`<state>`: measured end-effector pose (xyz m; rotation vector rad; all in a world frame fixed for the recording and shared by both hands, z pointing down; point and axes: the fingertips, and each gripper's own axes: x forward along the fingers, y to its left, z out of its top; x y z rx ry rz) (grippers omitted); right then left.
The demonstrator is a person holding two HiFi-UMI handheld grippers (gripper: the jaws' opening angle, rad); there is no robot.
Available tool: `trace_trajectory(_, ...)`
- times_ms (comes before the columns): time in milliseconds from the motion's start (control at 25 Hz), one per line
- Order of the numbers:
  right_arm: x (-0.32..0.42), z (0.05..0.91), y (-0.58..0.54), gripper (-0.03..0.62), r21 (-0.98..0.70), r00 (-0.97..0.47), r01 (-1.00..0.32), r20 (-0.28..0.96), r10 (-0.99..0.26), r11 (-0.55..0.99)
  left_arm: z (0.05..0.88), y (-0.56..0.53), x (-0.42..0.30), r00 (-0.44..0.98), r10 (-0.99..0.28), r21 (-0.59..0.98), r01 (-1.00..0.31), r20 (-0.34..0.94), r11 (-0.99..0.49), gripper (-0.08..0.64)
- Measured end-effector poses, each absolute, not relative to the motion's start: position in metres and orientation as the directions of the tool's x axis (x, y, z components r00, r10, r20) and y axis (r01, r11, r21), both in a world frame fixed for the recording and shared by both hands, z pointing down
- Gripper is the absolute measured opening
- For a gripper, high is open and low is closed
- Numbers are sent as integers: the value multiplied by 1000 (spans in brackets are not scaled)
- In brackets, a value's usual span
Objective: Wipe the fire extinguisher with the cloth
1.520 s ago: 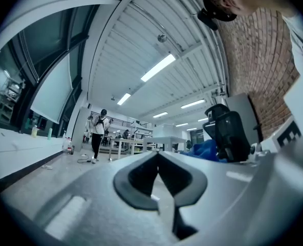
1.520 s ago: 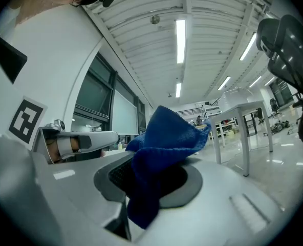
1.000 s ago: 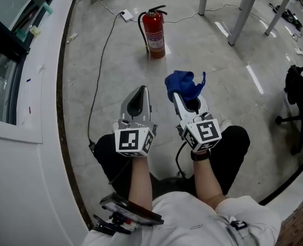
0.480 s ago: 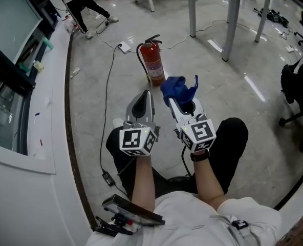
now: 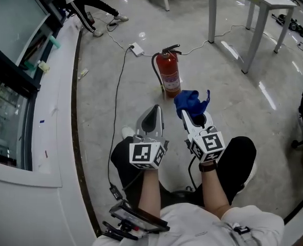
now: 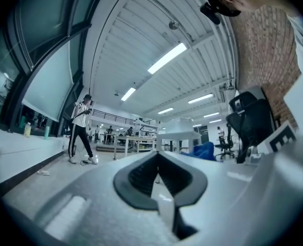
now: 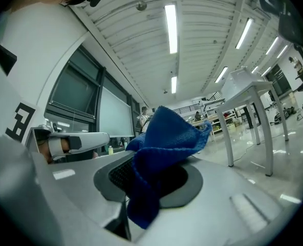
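A red fire extinguisher (image 5: 169,78) stands upright on the grey floor, a little ahead of both grippers. My right gripper (image 5: 185,110) is shut on a blue cloth (image 5: 191,102), which bunches up over its tip just below and right of the extinguisher. In the right gripper view the blue cloth (image 7: 161,158) fills the space between the jaws and hangs over them. My left gripper (image 5: 156,110) is shut with nothing in it, held beside the right one, short of the extinguisher. The left gripper view shows closed jaws and the blue cloth (image 6: 204,150) off to the right.
A black cable (image 5: 118,86) runs along the floor to a white power strip (image 5: 137,49) behind the extinguisher. A white table (image 5: 250,14) stands at the far right. A white ledge (image 5: 49,111) lines the left. A person (image 5: 87,1) stands far back.
The view has shifted: the extinguisher now sits further right and lower than half a second ago. Both grippers moved right along with it, still shut, the cloth still in the right one.
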<state>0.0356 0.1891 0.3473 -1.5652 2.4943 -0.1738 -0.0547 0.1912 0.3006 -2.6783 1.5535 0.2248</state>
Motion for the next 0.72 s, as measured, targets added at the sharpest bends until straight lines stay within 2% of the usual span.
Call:
trace_trajectory(160, 34, 341, 149, 104, -205, -395, -889, -109, -912, 409, 294, 147, -64, 500, -853, 32, -860, -151, -510, 0)
trace_trajectory(480, 21, 307, 77, 104, -88, -356, -924, -152, -922, 372, 262, 63, -78, 556, -801, -6, -822, -221, -569, 0)
trace_trajectory(720, 7, 304, 18, 104, -35, -293, -954, -90, -952, 297, 254, 11, -107, 571, -787, -11, -811, -232, -585, 0)
